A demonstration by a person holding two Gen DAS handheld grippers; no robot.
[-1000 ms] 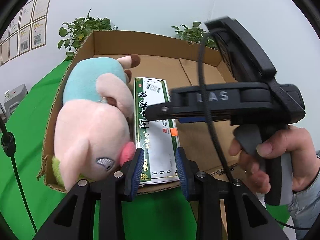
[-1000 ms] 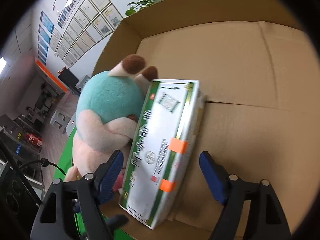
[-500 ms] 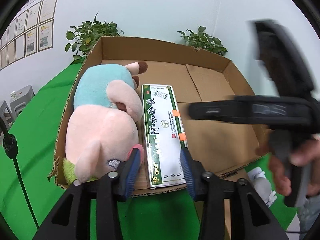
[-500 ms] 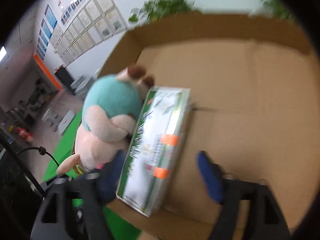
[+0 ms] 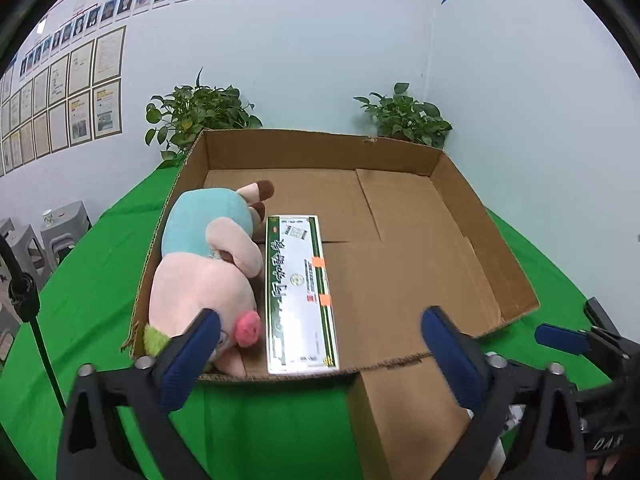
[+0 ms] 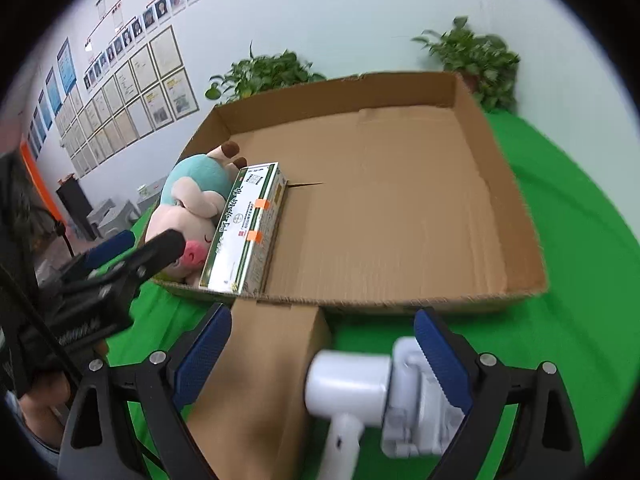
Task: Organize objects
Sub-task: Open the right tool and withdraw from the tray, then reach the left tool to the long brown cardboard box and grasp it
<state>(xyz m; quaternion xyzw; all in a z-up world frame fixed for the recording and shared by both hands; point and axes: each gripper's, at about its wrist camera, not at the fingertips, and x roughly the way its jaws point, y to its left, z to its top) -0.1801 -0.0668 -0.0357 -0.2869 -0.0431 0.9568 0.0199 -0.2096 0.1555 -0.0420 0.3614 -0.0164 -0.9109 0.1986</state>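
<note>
A shallow cardboard box (image 5: 320, 148) (image 6: 520, 240) lies on the green table. Along its left side lies a pink and teal plush pig (image 5: 208, 272) (image 6: 188, 200), and a green and white carton (image 5: 298, 292) (image 6: 244, 228) lies flat beside it. My left gripper (image 5: 320, 356) hangs over the box's near edge, its jaws opening with nothing between them. My right gripper (image 6: 320, 356) stands open outside the box, above a white hair dryer (image 6: 360, 384) lying on the table. The dryer sits between the fingers but the pads are clear of it.
A folded-out cardboard flap (image 5: 404, 412) (image 6: 264, 364) lies on the green cloth in front of the box. Two potted plants (image 5: 200, 116) (image 5: 404, 116) stand behind the box against the wall. Stools (image 5: 60, 228) stand off the table's left edge.
Both grippers have pulled back out of the box toward me. The left jaws, narrow around the carton's near end before, now stand wide. The right view has swung to the hair dryer.
</note>
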